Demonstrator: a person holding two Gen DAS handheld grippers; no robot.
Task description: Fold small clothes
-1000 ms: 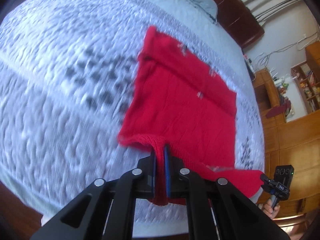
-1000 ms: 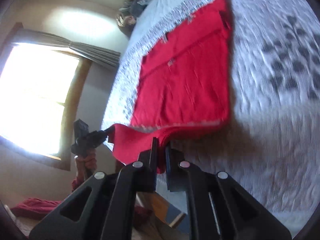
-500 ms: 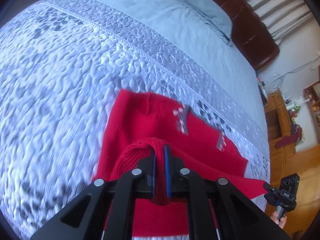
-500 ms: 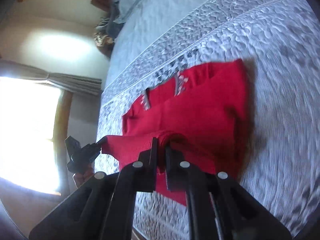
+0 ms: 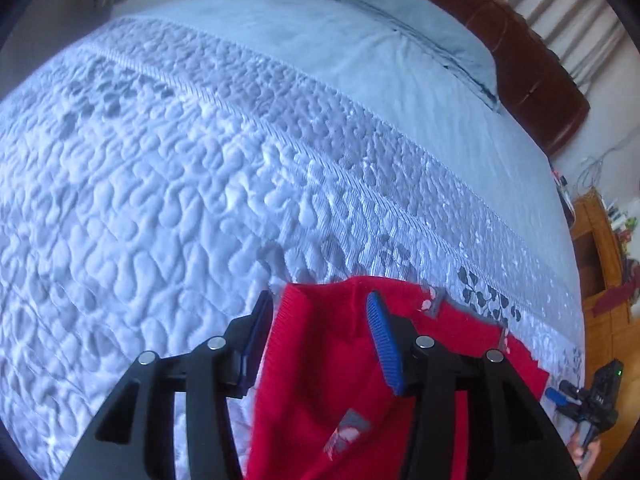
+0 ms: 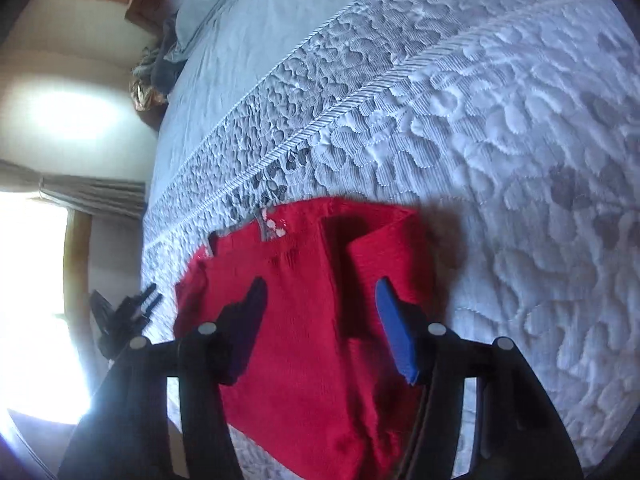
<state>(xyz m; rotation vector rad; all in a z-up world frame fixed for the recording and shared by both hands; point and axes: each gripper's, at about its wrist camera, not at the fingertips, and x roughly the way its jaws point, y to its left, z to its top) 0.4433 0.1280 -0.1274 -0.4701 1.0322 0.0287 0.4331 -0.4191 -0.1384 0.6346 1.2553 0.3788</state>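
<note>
Open quilted bed (image 5: 168,184) ahead and to both sides of red garment (image 5: 320,380); blocked farther off by pillow (image 5: 420,28) and headboard (image 5: 532,64).

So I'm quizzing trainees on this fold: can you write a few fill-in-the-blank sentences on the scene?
1. The garment on the bedspread is coloured ____.
2. The left gripper has its jaws ____.
3. The right gripper grips ____.
4. The pillow lies near the bed's ____.

Missing words: red; open; nothing; headboard
</note>
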